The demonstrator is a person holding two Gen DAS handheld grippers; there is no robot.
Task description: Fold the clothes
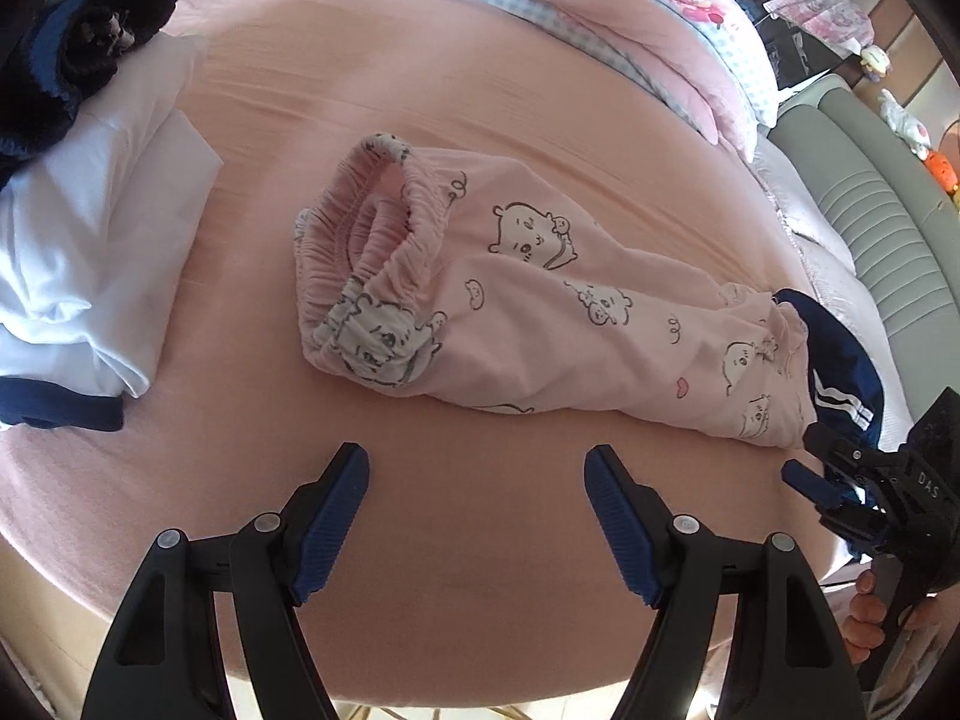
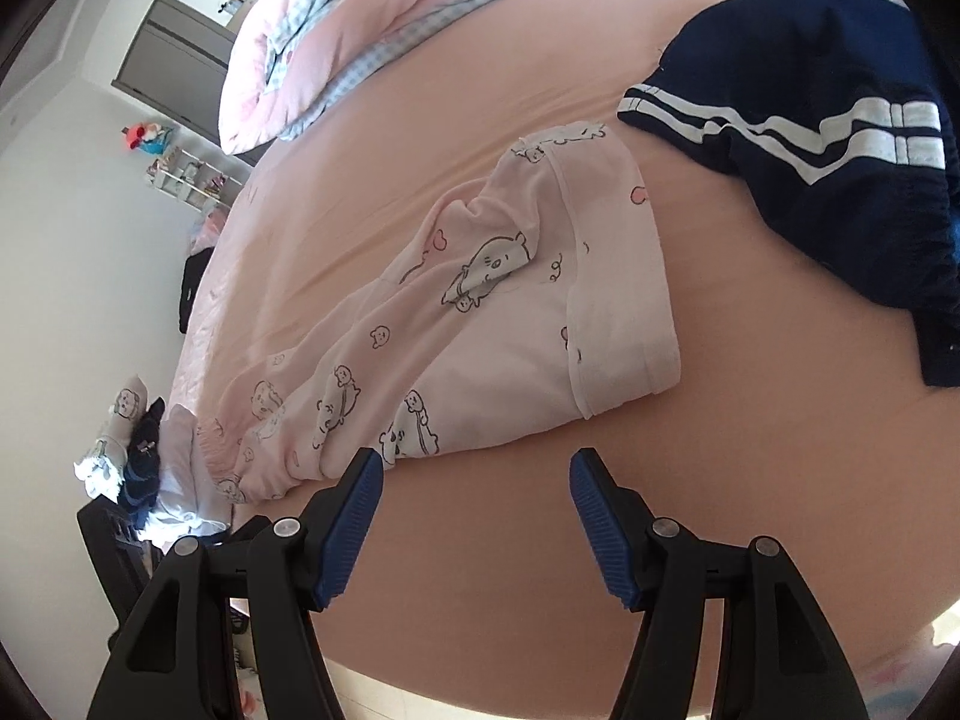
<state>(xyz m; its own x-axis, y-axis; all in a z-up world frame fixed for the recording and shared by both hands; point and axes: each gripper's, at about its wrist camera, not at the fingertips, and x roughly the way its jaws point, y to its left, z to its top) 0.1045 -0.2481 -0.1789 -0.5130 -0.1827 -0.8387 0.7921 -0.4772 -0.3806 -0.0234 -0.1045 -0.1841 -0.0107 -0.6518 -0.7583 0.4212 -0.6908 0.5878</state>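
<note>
Pink pajama pants [image 1: 540, 312] with cartoon animal prints lie crumpled on the pink bed sheet [image 1: 456, 540], waistband to the left, leg cuffs to the right. In the right wrist view the pants [image 2: 480, 324] run from the cuff at centre down to the left. My left gripper [image 1: 477, 468] is open and empty, just in front of the pants. My right gripper [image 2: 477, 471] is open and empty, near the pants' lower edge. It also shows at the right edge of the left wrist view [image 1: 810, 462], near the cuffs.
Navy shorts with white stripes [image 2: 840, 138] lie right of the pants, also seen in the left view [image 1: 840, 372]. A white folded garment stack [image 1: 90, 240] with a dark item [image 1: 90, 42] sits at left. A pink quilt [image 1: 600, 18] lies at the back.
</note>
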